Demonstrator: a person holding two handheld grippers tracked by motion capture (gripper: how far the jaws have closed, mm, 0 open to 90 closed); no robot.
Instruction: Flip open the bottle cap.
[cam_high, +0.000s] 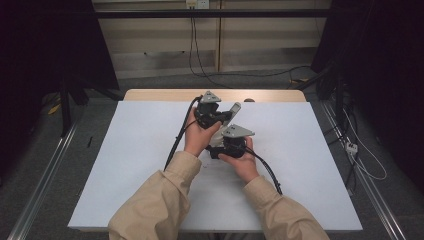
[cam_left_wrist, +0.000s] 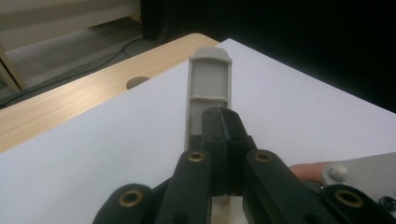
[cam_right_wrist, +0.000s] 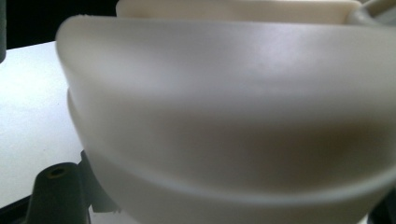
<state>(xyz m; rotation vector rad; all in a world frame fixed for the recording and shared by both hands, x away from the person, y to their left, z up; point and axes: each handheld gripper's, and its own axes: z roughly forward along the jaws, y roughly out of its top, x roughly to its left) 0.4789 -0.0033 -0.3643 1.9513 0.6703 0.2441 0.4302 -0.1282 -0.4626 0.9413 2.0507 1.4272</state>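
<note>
Over the middle of the white sheet both grippers hold one pale plastic object. Its grey arm sticks out to the far right. In the left gripper view that grey arm runs straight ahead, and my left gripper is shut on its near end. In the high view the left gripper sits just behind the right gripper, which is shut on the object's cream body. This rounded body is very close to the right camera and hides the jaw tips.
The white sheet covers most of a wooden table, whose bare far strip has a round hole. Black cables trail from the grippers toward the person. Cables lie on the floor beyond the table; dark frames stand at both sides.
</note>
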